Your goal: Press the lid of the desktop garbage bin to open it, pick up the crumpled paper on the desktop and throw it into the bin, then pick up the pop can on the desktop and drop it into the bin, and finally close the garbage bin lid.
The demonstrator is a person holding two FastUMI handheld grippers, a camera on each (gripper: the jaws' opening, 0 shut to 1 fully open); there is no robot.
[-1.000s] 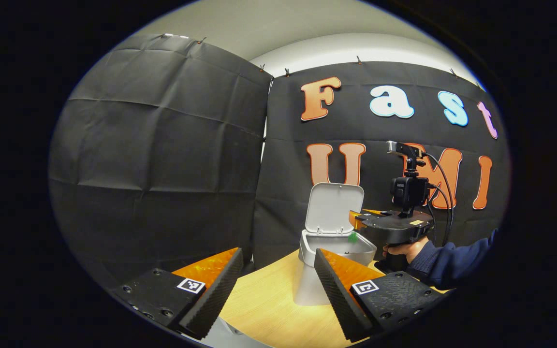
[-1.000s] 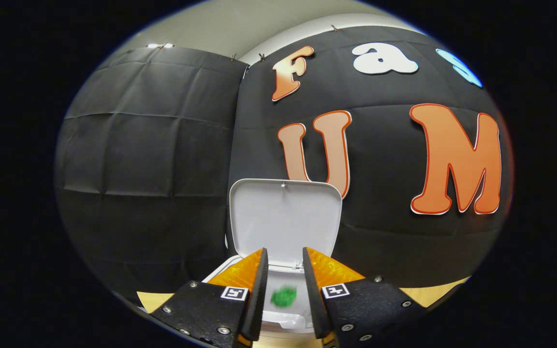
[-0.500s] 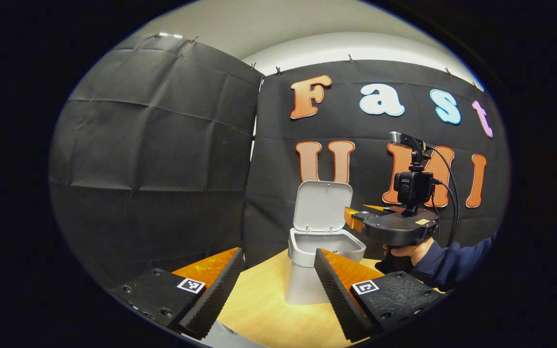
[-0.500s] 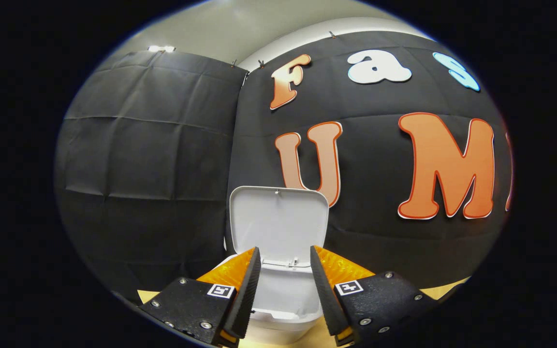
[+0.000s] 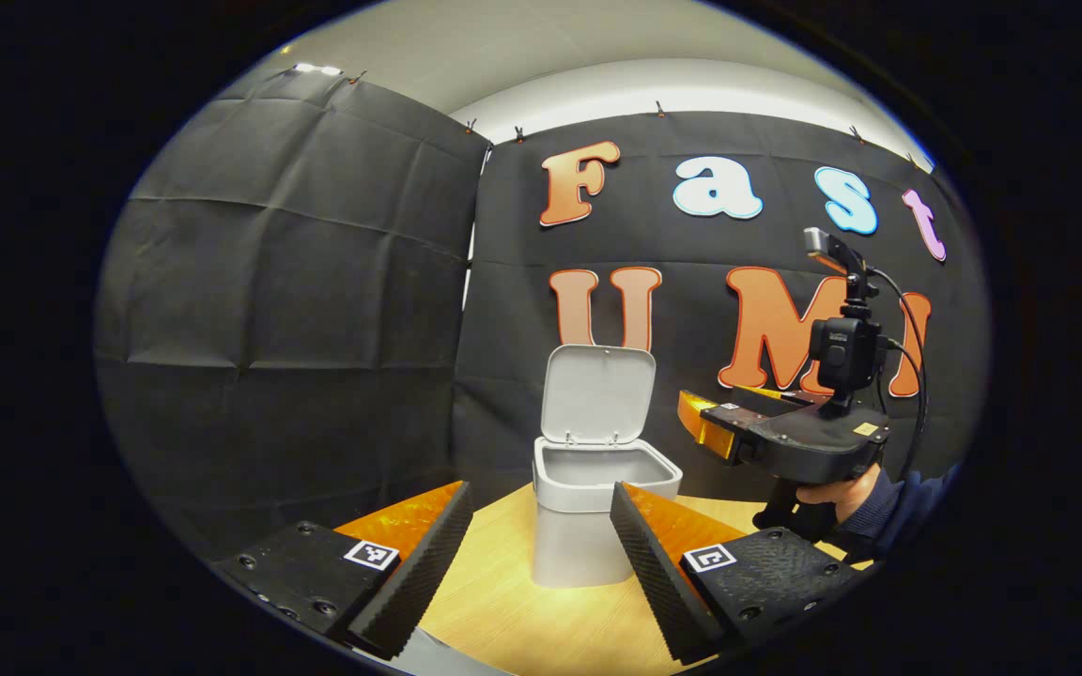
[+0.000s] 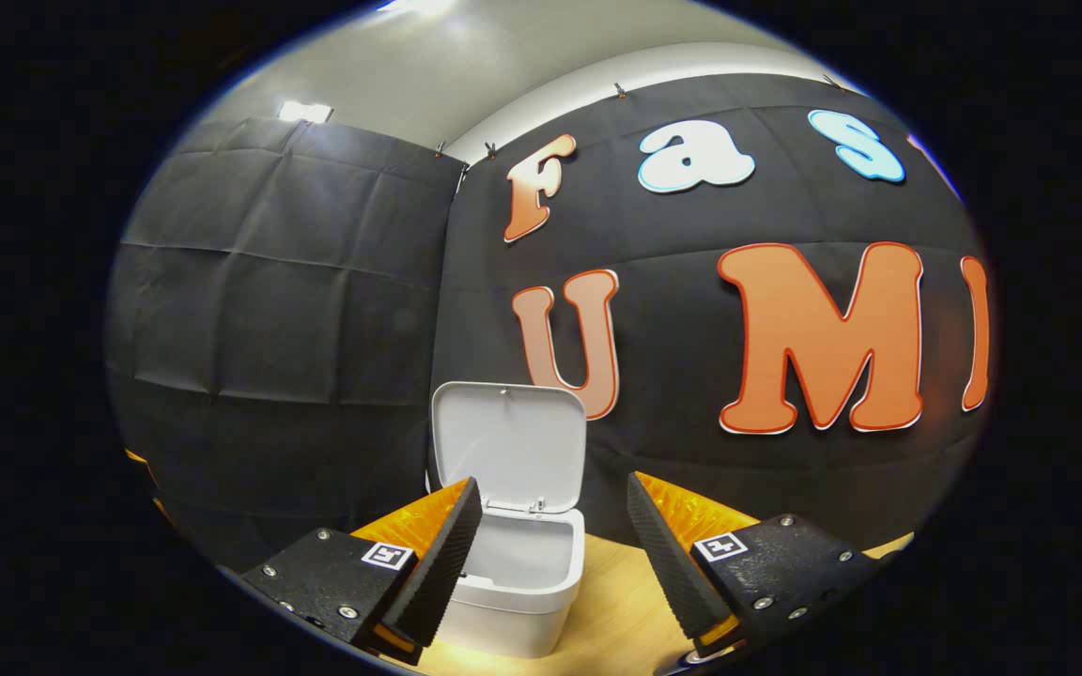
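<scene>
My right gripper [image 6: 550, 554] has spread wider and drawn back from the open garbage bin [image 6: 517, 587]; my left gripper [image 5: 532, 563] stays apart, empty.

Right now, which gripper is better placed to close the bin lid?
Probably right. The right gripper hangs open and empty beside the upright lid, level with it. The left gripper sits lower, in front of the bin.
</scene>
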